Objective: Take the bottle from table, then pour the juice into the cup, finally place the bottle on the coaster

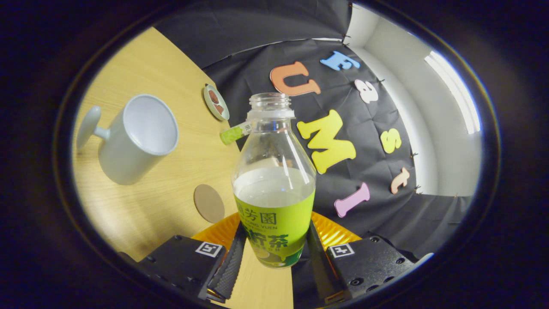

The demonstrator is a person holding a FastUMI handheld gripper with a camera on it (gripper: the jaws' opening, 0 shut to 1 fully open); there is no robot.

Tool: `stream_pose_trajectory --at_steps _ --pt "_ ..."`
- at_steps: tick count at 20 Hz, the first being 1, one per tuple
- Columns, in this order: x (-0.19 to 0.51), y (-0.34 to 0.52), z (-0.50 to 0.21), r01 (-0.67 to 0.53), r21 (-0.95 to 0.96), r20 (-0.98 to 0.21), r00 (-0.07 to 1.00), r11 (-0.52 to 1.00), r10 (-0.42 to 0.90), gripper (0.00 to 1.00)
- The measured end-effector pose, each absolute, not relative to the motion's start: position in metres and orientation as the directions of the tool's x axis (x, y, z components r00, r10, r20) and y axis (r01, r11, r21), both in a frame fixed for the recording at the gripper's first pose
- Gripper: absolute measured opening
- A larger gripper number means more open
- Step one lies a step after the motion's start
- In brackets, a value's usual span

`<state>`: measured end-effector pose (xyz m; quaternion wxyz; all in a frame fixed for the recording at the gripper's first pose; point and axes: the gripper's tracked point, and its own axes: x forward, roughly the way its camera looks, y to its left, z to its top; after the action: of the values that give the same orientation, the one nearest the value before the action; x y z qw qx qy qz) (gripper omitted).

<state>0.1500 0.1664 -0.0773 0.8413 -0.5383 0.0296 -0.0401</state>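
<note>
Gripper [274, 262] is clamping the bottle [274, 180] between both fingers, its long axis running straight ahead, open neck pointing forward; cup [137, 137] sitting ahead-left.

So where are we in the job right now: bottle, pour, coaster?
Done: the bottle is off the table, clamped between both fingers of the gripper, uncapped and partly full. In hand: it is carried tilted, the white cup off to its side and beyond the fingers; nothing is pouring, and the cup looks empty. Left: the pour, then setting the bottle on the round brown coaster, which lies bare.
</note>
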Motion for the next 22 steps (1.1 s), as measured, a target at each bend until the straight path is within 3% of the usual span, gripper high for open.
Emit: stream_pose_trajectory --at_steps 22 --pt "0.161 0.174 -0.069 0.078 -0.997 0.079 0.995 -0.009 -0.064 0.76"
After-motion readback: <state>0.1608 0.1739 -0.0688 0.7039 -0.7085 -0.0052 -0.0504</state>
